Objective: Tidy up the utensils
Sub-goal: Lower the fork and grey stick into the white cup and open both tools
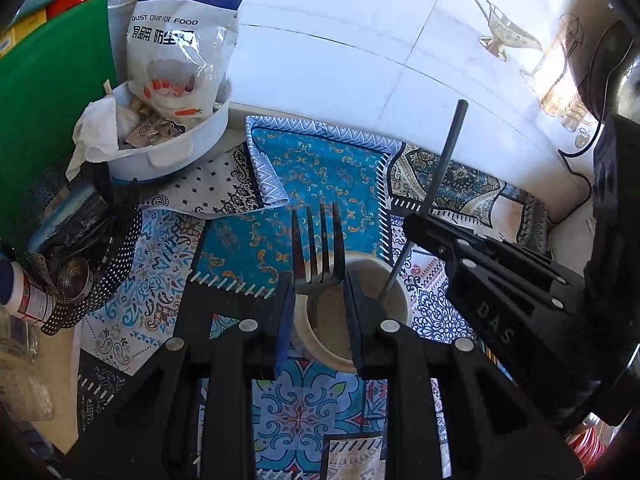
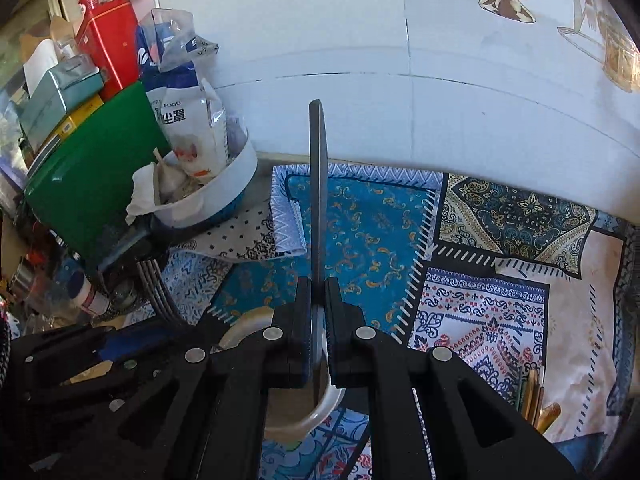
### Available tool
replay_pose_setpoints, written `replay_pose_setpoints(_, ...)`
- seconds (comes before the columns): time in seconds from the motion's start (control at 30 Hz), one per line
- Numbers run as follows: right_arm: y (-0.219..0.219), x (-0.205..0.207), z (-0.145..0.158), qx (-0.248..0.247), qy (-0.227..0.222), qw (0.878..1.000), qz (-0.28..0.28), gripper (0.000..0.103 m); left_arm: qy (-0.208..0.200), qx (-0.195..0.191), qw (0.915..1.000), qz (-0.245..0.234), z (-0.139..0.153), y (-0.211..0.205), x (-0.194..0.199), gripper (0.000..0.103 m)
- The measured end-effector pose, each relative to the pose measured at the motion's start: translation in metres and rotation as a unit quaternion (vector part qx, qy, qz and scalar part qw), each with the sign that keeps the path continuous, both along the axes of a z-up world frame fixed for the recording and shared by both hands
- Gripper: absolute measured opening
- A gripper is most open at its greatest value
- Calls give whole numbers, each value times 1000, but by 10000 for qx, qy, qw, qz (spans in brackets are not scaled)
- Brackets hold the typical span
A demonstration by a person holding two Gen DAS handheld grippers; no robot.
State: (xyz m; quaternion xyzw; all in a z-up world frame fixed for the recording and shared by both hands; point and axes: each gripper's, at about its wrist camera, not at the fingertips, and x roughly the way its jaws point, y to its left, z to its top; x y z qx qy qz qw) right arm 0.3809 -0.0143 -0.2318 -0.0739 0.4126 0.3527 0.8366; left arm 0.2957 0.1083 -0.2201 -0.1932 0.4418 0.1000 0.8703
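At the far left a green board (image 1: 48,112) leans upright, with a white bowl (image 1: 172,152) just beside it holding a printed plastic bag (image 1: 184,40), crumpled paper and garlic; below them sits a black perforated basket (image 1: 104,264) crammed with small jars. Toward the middle, the left hand-held gripper (image 1: 320,284) is narrowly set and clamped on a dark metal fork (image 1: 318,248), tines pointing up and away, its neck pinched between the pads and its handle dipping into a pale round cup (image 1: 394,280) that stands directly under the jaws. To the right of it, the right hand-held gripper (image 2: 319,312) is closed tight on a thin, flat, dark utensil handle (image 2: 319,184) that rises straight up past the pads; its lower end reaches down into the same cup (image 2: 320,412), whose white rim shows below the jaws. The head of this utensil is hidden, so I cannot tell what kind it is. The two grippers crowd together over the cup, each partly blocking the other's view. At the far right, several golden utensil handles (image 2: 536,400) lie on the cloth. The worktop is covered by a patchwork cloth (image 2: 480,312) in blue, teal and cream patterns, and behind it runs a white tiled wall (image 2: 440,40) with printed pictures of gravy boats and glassware.
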Motion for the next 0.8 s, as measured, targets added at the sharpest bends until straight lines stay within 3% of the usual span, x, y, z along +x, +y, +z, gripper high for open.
replay_pose_setpoints(0.27,-14,-11,11,-193,65,9998,51,7,-110,200,9996,-162,16,-11,-6,27)
replay_pose_setpoints(0.4,-27,-15,23,-105,121,9999,18,14,-228,381,9987,-243,31,-20,-11,32)
replay_pose_setpoints(0.8,-91,-27,63,19,-322,9980,-544,24,-787,577,9929,-678,75,-59,-13,39)
